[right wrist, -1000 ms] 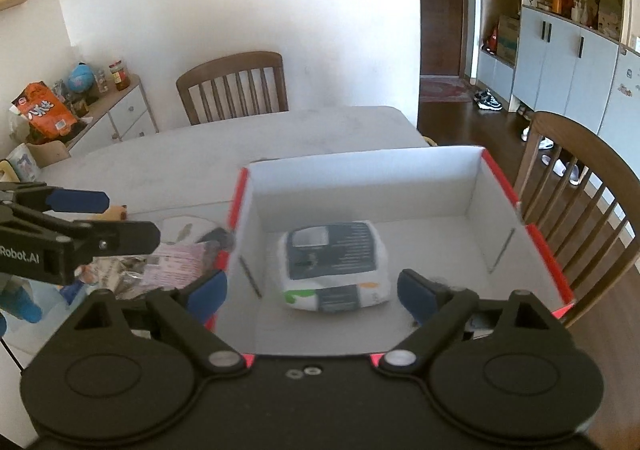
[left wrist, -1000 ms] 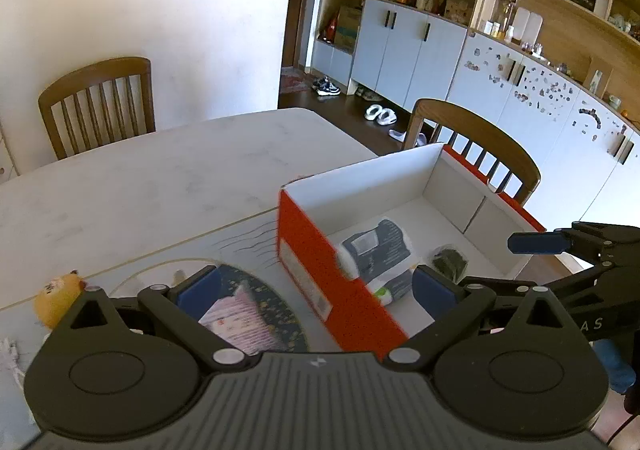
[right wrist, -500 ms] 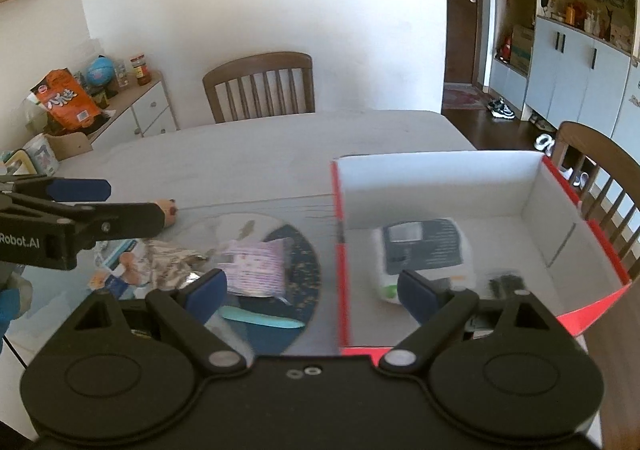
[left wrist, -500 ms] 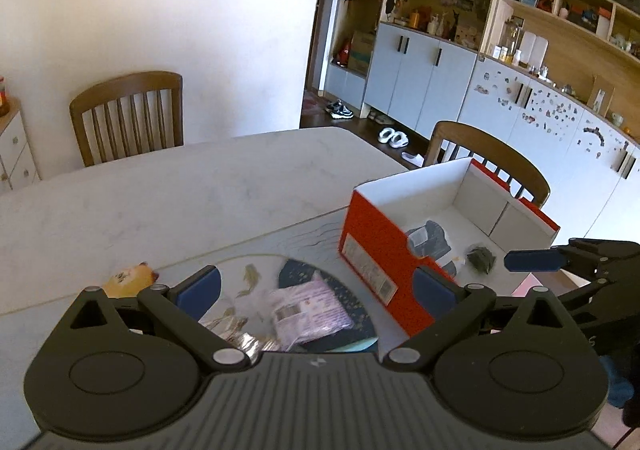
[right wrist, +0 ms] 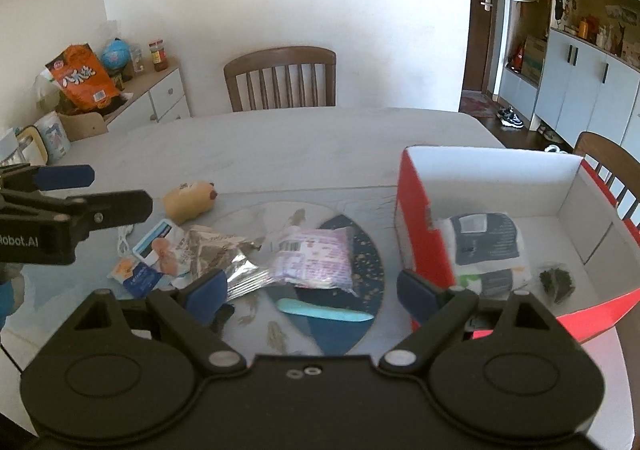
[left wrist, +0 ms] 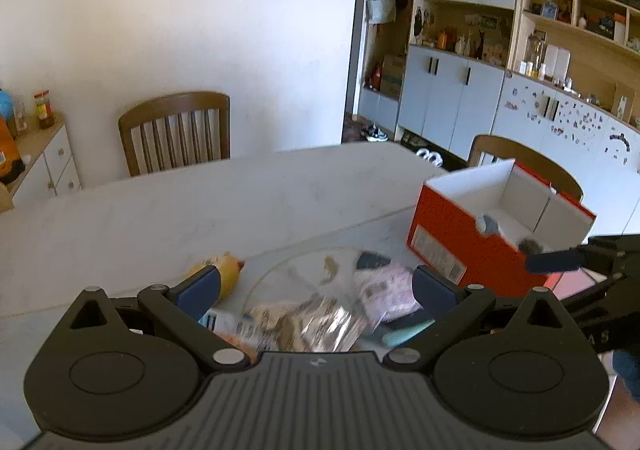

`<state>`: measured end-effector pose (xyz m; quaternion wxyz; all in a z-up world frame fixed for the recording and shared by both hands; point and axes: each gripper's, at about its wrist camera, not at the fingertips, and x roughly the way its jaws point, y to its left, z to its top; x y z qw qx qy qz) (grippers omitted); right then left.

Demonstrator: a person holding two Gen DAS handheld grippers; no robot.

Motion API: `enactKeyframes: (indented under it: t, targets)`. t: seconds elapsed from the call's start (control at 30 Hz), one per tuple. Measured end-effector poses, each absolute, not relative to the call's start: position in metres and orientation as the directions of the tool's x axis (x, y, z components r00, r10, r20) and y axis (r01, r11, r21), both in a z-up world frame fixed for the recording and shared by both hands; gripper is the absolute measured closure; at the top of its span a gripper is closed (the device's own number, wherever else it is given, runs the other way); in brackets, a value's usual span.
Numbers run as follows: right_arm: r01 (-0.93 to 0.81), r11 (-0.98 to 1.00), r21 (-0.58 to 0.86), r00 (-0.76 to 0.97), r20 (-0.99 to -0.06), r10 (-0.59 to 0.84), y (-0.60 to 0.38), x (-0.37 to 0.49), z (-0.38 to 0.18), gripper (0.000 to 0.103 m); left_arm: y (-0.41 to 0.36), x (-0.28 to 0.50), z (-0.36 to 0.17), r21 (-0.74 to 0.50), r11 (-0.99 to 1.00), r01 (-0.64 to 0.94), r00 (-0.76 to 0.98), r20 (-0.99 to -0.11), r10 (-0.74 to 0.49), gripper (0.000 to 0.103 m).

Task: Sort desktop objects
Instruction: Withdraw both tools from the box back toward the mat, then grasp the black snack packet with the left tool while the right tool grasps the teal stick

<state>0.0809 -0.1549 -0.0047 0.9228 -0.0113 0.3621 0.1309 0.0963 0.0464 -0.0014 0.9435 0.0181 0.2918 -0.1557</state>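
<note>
Where packets [right wrist: 310, 260] lie, box [right wrist: 416, 226] alongside.

Black tongs [right wrist: 308, 292] with blue pads [right wrist: 208, 290], silver screws, round knuckles, "Robot.AI" lettering in white

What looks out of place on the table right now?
Nothing damaged or spilled. Loose packets, a pink packet, a silver wrapper and a yellow toy, lie jumbled left of the red box, unsorted. Both grippers' jaws are open and empty.
</note>
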Motion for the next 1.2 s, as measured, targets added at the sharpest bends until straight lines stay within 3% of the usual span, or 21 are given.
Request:
enactKeyframes:
  t: [0.4, 1.2]
  targets:
    - [-0.237, 0.97, 0.053, 0.684, -0.701, 0.205, -0.13, 0.081, -0.03, 0.013, 0.069, 0.077, -0.046, -0.059, 0.935, 0.351, 0.715, -0.628, -0.308, 0.001]
    - [-0.104, 0.994, 0.045, 0.663, -0.741, 0.103, -0.132, 0.121, -0.092, 0.01, 0.023, 0.086, -0.102, -0.033, 0.922, 0.385, 0.654, -0.695, -0.298, 0.002]
